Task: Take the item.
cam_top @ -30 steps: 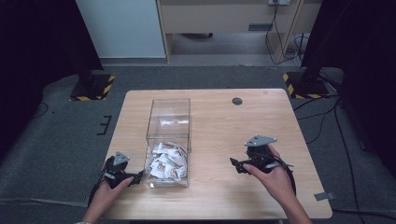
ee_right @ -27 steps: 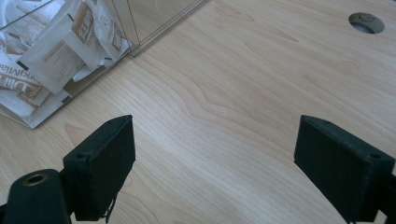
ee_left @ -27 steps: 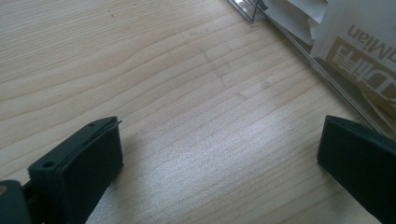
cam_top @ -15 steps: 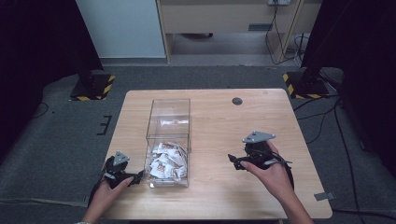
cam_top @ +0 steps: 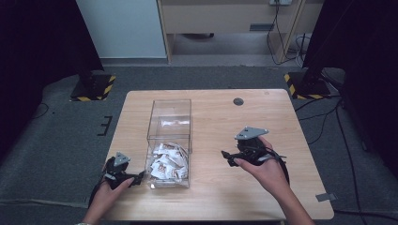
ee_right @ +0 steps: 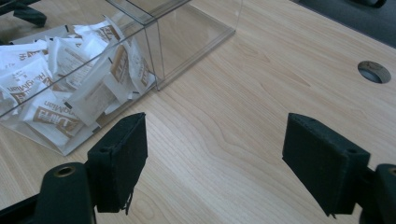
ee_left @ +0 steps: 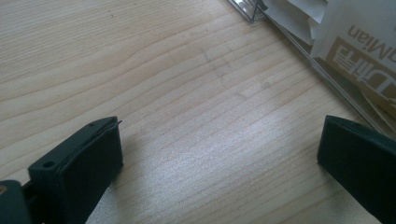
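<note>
A clear plastic box (cam_top: 170, 101) stands on the wooden table (cam_top: 281, 187), split into a far and a near compartment. The near one holds several white sachets (cam_top: 168, 161) with brown print. My left gripper (cam_top: 138, 177) rests on the table just left of the box's near corner, open, with bare wood between its jaws (ee_left: 219, 158); the box wall (ee_left: 299, 44) and a sachet (ee_left: 359, 42) lie just ahead. My right gripper (cam_top: 227, 157) hovers right of the box, pointing at it. It is open (ee_right: 215, 154); its jaws have just been closing, with nothing between them. The sachets (ee_right: 60, 88) sit behind the clear wall (ee_right: 196, 32).
A round cable hole (cam_top: 238, 101) sits in the table's far part, also ahead of the right gripper (ee_right: 373, 71). Bare wood stretches between the box and the right hand. Dark floor and black stands with yellow-striped feet (cam_top: 305, 86) surround the table.
My right gripper has risen a little and drifted slightly towards the box. The left gripper and the box have stayed where they were.
</note>
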{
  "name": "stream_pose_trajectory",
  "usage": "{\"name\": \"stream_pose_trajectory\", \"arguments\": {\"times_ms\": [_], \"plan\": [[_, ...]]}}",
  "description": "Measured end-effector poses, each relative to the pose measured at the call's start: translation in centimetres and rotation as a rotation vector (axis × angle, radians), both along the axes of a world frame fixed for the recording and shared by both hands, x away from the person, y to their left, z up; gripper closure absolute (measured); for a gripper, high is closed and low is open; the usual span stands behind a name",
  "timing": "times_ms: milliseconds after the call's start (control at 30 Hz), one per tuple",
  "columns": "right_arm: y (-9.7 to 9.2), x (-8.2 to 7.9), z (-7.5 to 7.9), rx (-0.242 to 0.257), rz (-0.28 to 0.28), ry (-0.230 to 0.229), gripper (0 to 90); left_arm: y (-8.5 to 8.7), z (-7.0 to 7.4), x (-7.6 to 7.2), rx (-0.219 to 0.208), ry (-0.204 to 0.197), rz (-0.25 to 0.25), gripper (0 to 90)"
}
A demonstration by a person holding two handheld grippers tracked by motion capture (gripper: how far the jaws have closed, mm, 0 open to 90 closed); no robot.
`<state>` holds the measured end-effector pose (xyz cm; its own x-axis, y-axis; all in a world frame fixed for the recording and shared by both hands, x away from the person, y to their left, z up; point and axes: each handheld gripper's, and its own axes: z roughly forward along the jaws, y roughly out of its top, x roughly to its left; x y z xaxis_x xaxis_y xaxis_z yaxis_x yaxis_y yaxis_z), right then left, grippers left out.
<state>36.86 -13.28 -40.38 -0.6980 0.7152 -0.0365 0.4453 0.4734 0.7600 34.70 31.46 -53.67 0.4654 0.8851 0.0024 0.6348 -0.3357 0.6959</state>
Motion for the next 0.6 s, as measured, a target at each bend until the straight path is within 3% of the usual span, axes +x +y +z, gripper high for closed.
{"name": "stream_pose_trajectory", "arguments": {"times_ms": [600], "plan": [[4.0, 0.6, 1.3, -0.009, 0.058, -0.005, 30.2, 0.0, 0.0, 0.0, -0.002, -0.001, -0.001, 0.0]]}}
